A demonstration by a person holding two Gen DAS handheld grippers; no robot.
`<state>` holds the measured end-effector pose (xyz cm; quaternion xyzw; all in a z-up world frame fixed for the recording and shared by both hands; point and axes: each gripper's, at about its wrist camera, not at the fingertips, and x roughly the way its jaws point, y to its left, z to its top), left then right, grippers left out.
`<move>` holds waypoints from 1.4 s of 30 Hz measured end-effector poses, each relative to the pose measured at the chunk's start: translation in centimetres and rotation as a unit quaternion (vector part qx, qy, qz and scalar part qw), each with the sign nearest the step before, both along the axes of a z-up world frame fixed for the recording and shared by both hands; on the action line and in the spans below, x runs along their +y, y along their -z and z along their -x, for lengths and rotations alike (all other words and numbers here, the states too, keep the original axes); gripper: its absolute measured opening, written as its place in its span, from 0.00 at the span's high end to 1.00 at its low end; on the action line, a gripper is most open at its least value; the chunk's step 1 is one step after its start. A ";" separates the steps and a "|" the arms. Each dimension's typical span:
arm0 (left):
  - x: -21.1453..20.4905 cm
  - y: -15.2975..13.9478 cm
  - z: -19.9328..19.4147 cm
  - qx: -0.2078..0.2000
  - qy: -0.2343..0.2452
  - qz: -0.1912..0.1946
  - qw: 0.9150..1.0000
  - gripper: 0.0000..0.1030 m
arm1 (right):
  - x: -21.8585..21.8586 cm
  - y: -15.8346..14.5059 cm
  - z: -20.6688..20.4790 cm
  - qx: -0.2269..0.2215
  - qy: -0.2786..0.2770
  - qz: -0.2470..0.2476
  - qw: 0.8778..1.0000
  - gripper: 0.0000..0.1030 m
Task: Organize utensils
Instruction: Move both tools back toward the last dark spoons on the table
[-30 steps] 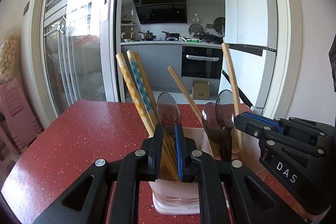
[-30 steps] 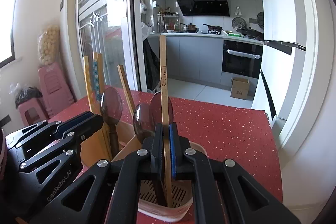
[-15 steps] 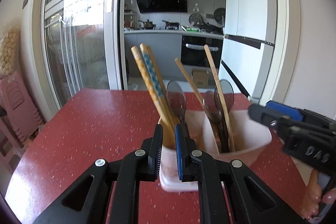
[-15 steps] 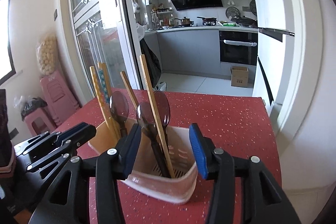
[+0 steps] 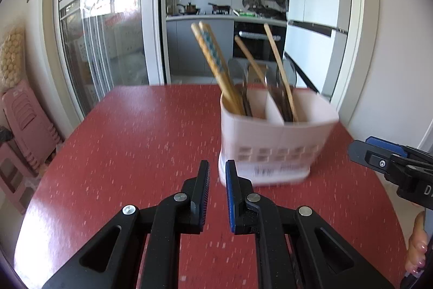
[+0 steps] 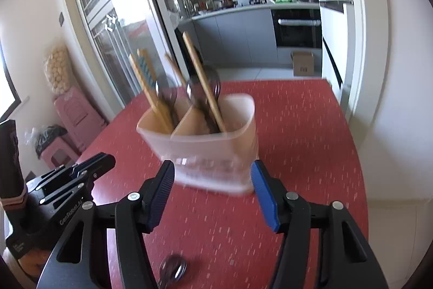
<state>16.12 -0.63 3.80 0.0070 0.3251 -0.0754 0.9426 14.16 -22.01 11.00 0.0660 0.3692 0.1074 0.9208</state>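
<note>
Red tabletop (image 5: 130, 142) carried the utensil holder (image 5: 276, 145), chopsticks (image 5: 213, 67) and spoons upright inside | your left gripper (image 5: 217, 175) jaws nearly closed, empty, short of holder | your right gripper (image 6: 212, 194) jaws opening, gripping nothing.

A: Past the claw, what colour is the table (image 5: 130, 142)?
B: Red, flecked white. The holder (image 5: 273, 148) beyond is pale pink-white; its chopsticks (image 5: 213, 64) are tan, chequered blue.
</note>
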 end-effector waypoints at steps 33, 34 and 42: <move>4.3 7.7 10.0 0.101 -0.037 -0.008 0.994 0.00 | 0.8 8.2 9.5 0.161 0.024 -0.018 0.986 0.17; 4.6 7.9 10.1 0.103 -0.038 -0.006 0.994 0.00 | 0.9 8.3 9.6 0.163 0.025 -0.019 0.986 0.17; 5.7 8.5 10.6 0.108 -0.048 -0.007 0.993 0.00 | 2.6 9.1 9.6 0.198 0.004 -0.024 0.980 0.16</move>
